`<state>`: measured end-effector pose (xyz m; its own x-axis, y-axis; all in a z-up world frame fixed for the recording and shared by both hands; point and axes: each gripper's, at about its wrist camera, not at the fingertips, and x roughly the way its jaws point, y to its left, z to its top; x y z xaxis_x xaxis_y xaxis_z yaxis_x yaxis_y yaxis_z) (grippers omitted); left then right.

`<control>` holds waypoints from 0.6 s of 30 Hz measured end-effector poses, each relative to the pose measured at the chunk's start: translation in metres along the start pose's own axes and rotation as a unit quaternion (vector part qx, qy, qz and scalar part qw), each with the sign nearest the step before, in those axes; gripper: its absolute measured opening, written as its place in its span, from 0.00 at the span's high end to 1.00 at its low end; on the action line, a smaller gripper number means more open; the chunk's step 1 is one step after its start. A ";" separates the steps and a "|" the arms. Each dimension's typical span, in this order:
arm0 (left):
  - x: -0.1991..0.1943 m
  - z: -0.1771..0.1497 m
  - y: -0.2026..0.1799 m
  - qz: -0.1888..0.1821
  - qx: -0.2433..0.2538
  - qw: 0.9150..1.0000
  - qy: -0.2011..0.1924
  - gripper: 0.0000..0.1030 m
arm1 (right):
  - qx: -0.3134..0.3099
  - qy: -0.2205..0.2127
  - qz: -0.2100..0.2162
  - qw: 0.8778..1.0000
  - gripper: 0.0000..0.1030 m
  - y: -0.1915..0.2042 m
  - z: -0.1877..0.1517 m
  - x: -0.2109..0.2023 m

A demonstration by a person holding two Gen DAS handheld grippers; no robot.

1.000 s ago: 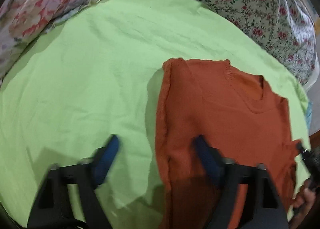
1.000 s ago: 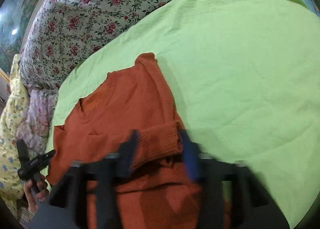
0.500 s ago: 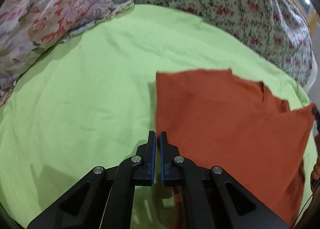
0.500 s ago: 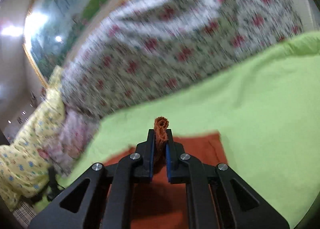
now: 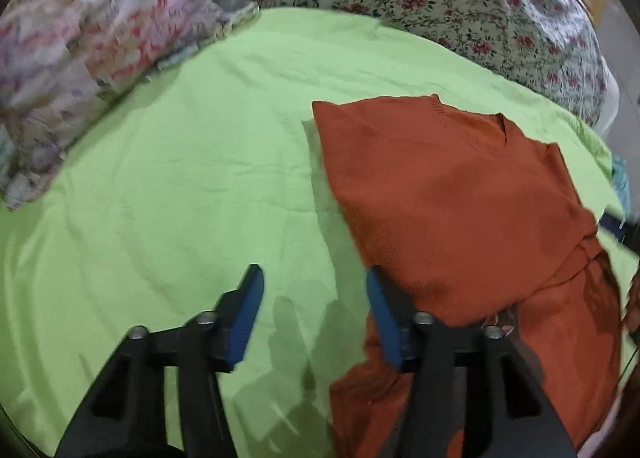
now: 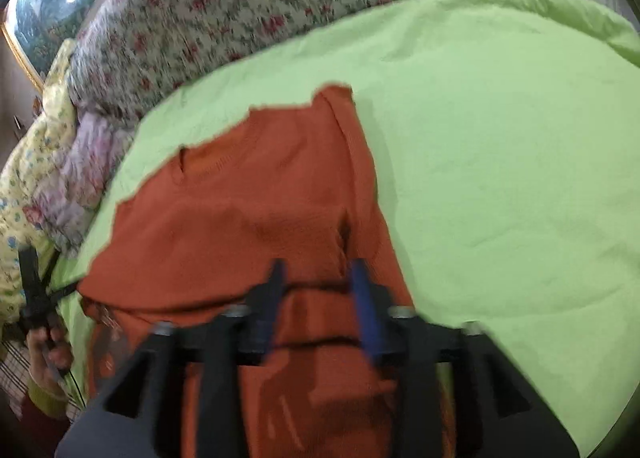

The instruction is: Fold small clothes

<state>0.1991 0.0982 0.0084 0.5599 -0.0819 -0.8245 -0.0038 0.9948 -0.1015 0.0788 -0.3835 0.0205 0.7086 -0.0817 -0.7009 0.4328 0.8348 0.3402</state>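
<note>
1. The rust-orange knitted sweater (image 5: 460, 210) lies on the green sheet (image 5: 180, 178), its V-neck towards the far edge of the sheet, where the floral bedding begins. One side is folded in over the body, leaving a straight edge along the left in the left wrist view. A sleeve lies across the lower part.
2. The green sheet carries the sweater and is wrinkled but bare on either side of it.
3. A floral quilt (image 6: 240, 10) with red roses runs along the sheet's far edge. A crumpled pile of pale flowered cloth (image 5: 80, 50) sits at the sheet's far left corner in the left wrist view.
4. The right gripper (image 6: 316, 286) hangs over the sweater's lower half. Its jaws have just been opening and stand spread, with the sleeve fabric below them, not pinched.
5. The left gripper (image 5: 312, 298) hovers over bare sheet just beside the sweater's folded edge. Its jaws have just been opening and are spread, gripping nothing.
</note>
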 end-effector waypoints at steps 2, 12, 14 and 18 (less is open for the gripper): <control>0.000 -0.002 -0.002 -0.005 -0.003 1.000 0.003 0.47 | 0.011 -0.017 0.019 1.000 0.40 0.002 0.012 -0.004; -0.031 0.006 -0.024 -0.004 0.013 0.999 -0.043 0.38 | -0.090 0.050 0.002 0.995 0.43 0.038 0.068 0.054; -0.018 0.010 -0.026 0.011 0.009 1.000 -0.025 0.38 | -0.105 0.068 -0.027 0.992 0.50 0.033 0.066 0.067; 0.006 0.007 -0.031 0.032 0.007 0.999 -0.002 0.38 | -0.146 0.101 -0.080 0.981 0.51 0.031 0.049 0.079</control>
<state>0.2084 0.0676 0.0106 0.5616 -0.0173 -0.8272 -0.0288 0.9988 -0.0405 0.1753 -0.3910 0.0063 0.5072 -0.1389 -0.8505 0.3297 0.9431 0.0427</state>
